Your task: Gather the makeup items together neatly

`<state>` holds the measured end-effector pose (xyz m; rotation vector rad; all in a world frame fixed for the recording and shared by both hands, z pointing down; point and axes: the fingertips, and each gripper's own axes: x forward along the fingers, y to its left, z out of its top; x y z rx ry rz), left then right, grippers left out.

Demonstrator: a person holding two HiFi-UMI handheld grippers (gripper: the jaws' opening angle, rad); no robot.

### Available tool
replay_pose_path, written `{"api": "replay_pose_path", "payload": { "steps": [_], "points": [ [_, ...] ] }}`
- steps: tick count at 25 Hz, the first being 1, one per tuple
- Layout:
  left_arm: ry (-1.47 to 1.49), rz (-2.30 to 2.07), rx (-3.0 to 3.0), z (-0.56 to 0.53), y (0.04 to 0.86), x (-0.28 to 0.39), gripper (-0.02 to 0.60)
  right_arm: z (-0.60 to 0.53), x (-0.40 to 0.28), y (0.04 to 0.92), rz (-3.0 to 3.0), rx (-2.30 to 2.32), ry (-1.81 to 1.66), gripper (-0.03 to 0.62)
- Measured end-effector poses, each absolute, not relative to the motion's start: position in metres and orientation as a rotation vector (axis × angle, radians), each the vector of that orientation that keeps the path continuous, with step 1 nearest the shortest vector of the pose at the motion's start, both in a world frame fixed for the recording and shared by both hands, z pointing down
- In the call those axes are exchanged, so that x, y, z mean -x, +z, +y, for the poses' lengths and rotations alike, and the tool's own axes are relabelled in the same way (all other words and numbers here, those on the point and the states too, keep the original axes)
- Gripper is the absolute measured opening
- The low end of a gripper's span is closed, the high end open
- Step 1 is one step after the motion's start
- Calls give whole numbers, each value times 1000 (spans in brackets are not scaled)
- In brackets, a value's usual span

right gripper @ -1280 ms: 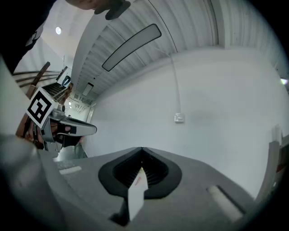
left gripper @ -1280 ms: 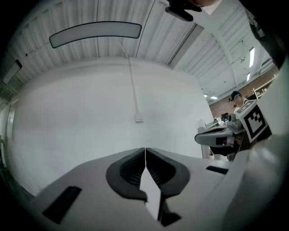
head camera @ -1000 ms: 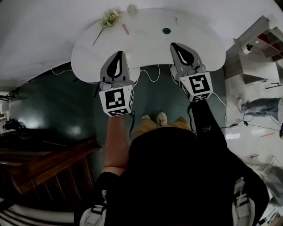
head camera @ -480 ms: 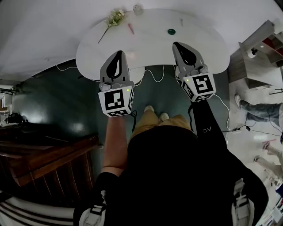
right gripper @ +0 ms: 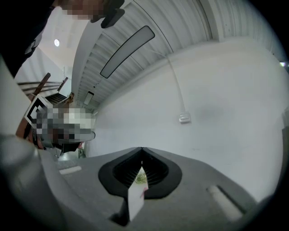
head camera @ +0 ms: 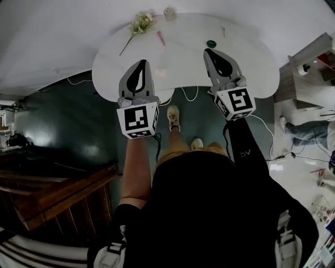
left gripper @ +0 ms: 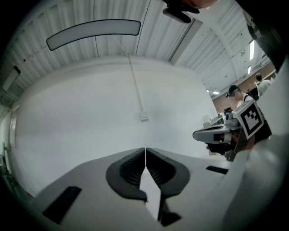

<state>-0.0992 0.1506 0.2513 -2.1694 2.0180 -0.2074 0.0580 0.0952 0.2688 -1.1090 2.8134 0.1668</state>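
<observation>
White table [head camera: 112,68], head view: it carries one thin pink stick [head camera: 160,37], one small dark green round pot [head camera: 211,44], one pale jar [head camera: 169,13] and one flower sprig [head camera: 140,23], spread well apart along its far side. Two grippers hover over its near edge, the left gripper [head camera: 141,64] and the right gripper [head camera: 209,52].

Left gripper view: jaws pressed together, nothing between them, facing a white wall [left gripper: 90,113].

Right gripper view: the jaw tips meet, holding nothing.
</observation>
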Motion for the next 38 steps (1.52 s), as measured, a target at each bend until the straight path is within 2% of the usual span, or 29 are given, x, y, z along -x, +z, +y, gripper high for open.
{"api": "replay_pose_path", "payload": {
  "steps": [20,38],
  "points": [
    [-219,1888,2373,-70,280,214,11,-95,69,279,2825,1247,149,3],
    [-204,1897,2473,-128,315,233,11,-142,92,293,2780,1355,177,3]
  ]
}}
